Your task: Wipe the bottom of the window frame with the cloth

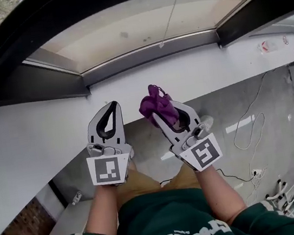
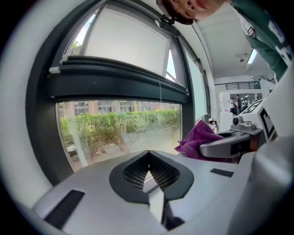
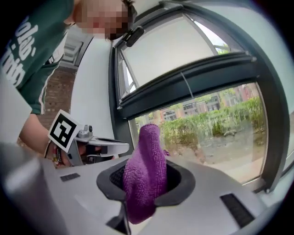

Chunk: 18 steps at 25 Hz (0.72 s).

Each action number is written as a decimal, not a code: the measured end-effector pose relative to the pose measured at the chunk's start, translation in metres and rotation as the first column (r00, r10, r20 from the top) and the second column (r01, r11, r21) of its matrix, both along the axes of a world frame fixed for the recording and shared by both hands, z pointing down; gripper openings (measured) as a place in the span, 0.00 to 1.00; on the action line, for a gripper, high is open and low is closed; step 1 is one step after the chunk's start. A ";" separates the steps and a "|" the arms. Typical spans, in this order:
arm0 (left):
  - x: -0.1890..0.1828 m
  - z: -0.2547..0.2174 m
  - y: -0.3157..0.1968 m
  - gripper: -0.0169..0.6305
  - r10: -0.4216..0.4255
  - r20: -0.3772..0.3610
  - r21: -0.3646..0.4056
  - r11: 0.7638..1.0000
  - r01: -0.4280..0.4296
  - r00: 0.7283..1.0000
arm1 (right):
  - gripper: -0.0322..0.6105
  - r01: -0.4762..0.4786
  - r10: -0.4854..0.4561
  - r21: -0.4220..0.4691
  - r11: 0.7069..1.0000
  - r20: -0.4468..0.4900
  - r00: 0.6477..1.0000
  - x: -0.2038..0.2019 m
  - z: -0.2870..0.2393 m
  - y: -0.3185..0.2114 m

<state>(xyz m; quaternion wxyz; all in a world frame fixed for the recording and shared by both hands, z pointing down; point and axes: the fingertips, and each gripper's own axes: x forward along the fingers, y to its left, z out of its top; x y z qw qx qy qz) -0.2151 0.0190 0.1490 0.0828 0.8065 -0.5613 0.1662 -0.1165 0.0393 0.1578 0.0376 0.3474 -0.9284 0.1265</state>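
Observation:
A purple cloth is pinched in my right gripper, bunched up and sticking out past the jaw tips; it fills the middle of the right gripper view as the cloth. My left gripper is shut with nothing in it, just left of the right one. Both hang in front of the white sill, below the dark bottom window frame. From the left gripper view the cloth shows at the right, and the jaws of that gripper meet at their tips.
A thin blind cord hangs down in front of the glass to the frame. Small items lie on the sill at far right. A cable loops on the grey floor below. A dark vertical frame post stands right.

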 end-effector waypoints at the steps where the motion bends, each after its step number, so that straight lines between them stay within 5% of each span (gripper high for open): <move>1: -0.016 0.009 0.003 0.04 -0.033 -0.008 -0.006 0.999 0.033 0.999 | 0.21 0.018 -0.018 -0.025 1.000 0.012 1.000 -0.015 0.010 0.000; 6: -0.082 0.062 0.013 0.04 -0.183 -0.024 -0.019 0.983 0.183 0.983 | 0.20 0.128 -0.124 -0.102 0.987 0.041 0.991 -0.075 0.067 -0.020; 11: -0.119 0.111 0.023 0.04 -0.267 -0.033 -0.024 0.964 0.266 0.963 | 0.20 0.258 -0.258 -0.057 0.965 0.010 0.966 -0.121 0.103 -0.030; 18: -0.153 0.194 0.019 0.04 -0.297 -0.052 -0.036 0.955 0.295 0.953 | 0.21 0.264 -0.263 -0.091 0.960 0.021 0.964 -0.163 0.184 -0.033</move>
